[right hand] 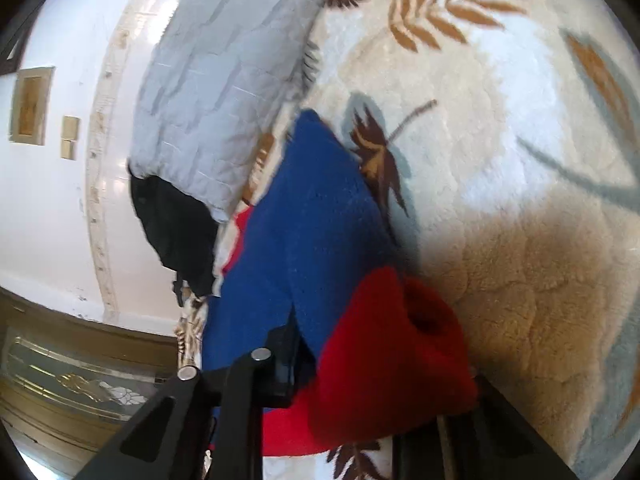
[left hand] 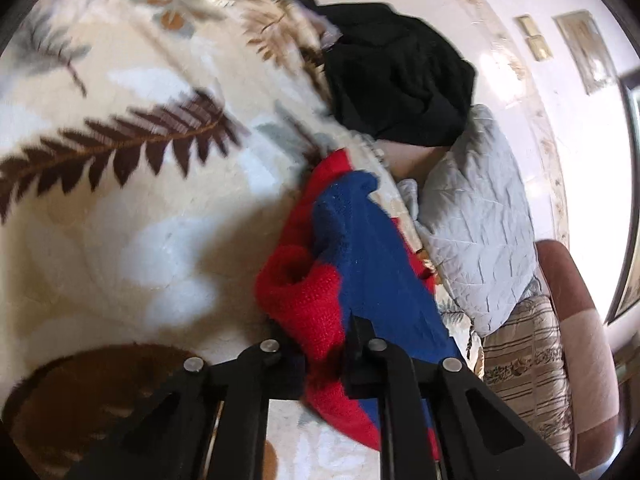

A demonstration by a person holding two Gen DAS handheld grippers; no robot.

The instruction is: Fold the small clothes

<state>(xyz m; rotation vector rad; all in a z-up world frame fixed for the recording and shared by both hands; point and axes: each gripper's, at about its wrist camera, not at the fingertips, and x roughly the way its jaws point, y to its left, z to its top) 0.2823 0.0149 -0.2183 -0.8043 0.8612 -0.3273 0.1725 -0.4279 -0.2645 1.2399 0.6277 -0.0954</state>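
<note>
Your left gripper (left hand: 320, 356): closed on sweater (left hand: 360, 248) | your right gripper (right hand: 384, 376): clamps sweater (right hand: 320, 208) | on blanket (left hand: 120, 220)

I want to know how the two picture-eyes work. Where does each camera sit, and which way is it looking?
Left wrist view: sits on the left gripper, looking forward and down along its black fingers, which pinch the red and blue knit garment on the leaf-patterned blanket.
Right wrist view: sits on the right gripper, looking forward and down; its fingers grip the same garment.
Both views share the garment, the blanket, the grey pillow and the black cloth.
</note>
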